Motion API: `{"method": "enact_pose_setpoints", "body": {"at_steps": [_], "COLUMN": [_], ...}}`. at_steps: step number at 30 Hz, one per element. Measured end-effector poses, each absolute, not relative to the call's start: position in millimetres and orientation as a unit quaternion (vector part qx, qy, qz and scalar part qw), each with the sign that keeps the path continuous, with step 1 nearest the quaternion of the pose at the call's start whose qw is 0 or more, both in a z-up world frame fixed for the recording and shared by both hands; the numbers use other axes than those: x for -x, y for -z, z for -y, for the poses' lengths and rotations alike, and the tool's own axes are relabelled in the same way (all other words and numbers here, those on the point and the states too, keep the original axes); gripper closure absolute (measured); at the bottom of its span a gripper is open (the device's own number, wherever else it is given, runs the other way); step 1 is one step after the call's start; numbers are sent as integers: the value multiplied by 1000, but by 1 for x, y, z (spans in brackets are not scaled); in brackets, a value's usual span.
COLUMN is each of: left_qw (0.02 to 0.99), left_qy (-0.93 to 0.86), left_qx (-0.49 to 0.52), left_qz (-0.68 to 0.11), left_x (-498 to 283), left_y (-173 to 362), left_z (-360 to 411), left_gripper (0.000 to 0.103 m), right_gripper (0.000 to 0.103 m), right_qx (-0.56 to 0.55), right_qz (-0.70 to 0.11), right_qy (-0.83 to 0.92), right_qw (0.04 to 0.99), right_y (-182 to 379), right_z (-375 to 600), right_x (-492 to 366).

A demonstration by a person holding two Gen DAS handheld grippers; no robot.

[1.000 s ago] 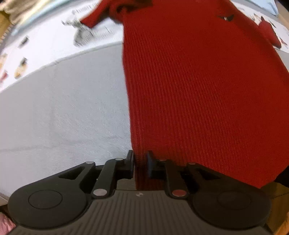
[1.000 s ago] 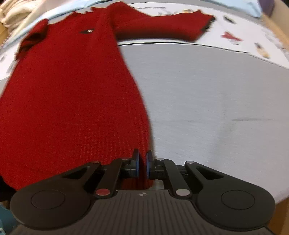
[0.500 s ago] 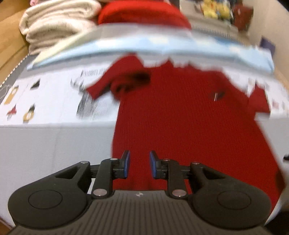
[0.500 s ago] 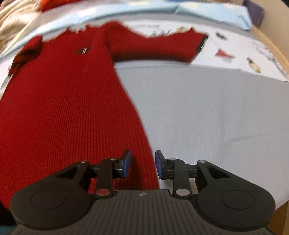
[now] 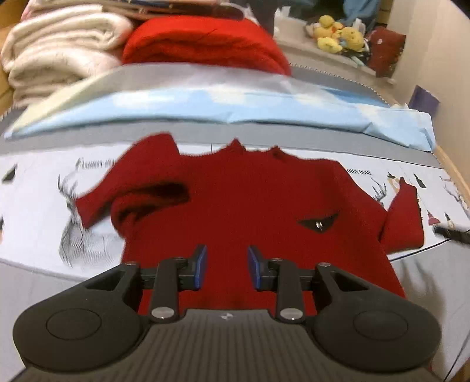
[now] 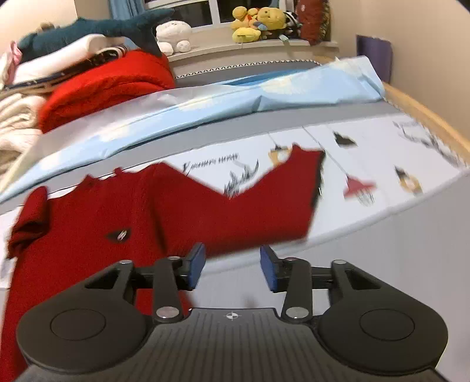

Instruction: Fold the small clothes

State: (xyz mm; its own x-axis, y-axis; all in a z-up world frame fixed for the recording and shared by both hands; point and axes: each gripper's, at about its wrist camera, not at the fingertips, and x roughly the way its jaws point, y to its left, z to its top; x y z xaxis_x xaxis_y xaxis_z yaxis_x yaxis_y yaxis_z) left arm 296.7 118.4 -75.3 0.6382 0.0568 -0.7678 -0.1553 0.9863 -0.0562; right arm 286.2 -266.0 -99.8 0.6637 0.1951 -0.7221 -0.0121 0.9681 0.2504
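A small red knit sweater (image 5: 249, 205) lies flat on the bed, collar away from me. Its left sleeve (image 5: 141, 194) is bunched and folded over; its right sleeve (image 6: 264, 205) stretches out to the right. My left gripper (image 5: 226, 266) is open and empty, above the sweater's lower body. My right gripper (image 6: 232, 266) is open and empty, above the grey sheet just right of the sweater's side, below the right sleeve. The sweater's lower hem is hidden behind the gripper bodies.
A printed white cloth (image 6: 382, 164) lies under the sweater's top. A light blue folded sheet (image 5: 235, 105) lies behind it. A red blanket (image 5: 205, 44) and cream blankets (image 5: 58, 58) are stacked at the back. Plush toys (image 6: 258, 23) sit on the sill. A wooden bed edge (image 6: 426, 117) runs right.
Both grippers let go of the sweater's bottom hem, opened, and lifted and tilted up, so the whole sweater and the back of the bed came into view.
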Motion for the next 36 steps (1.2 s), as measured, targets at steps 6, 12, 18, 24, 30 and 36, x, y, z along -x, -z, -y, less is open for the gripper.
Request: {"method": "enact_pose_setpoints", "body": {"at_steps": [6, 12, 18, 24, 30, 36], "left_qw": [888, 884, 876, 877, 875, 872], "left_qy": [-88, -105, -118, -116, -116, -111], "left_qx": [97, 106, 111, 98, 88, 86], "left_qz": [-441, -443, -453, -456, -462, -470], "left_x": [-315, -310, -317, -317, -319, -323], "left_y": [84, 86, 95, 98, 104, 111], "left_z": [-140, -165, -170, -166, -162, -155], "left_gripper": [69, 69, 69, 69, 69, 69], "right_gripper": [51, 52, 93, 94, 103, 97], "right_qx": [-137, -113, -59, -165, -267, -393], "right_qz": [-441, -489, -487, -267, -218, -300], "right_qy": [21, 109, 102, 119, 277, 245], "right_qw": [887, 858, 865, 942, 897, 834], "right_y": [147, 200, 204, 121, 173, 253], "right_z": [260, 249, 247, 332, 451, 477], "right_x": [-406, -475, -499, -459, -408, -382]}}
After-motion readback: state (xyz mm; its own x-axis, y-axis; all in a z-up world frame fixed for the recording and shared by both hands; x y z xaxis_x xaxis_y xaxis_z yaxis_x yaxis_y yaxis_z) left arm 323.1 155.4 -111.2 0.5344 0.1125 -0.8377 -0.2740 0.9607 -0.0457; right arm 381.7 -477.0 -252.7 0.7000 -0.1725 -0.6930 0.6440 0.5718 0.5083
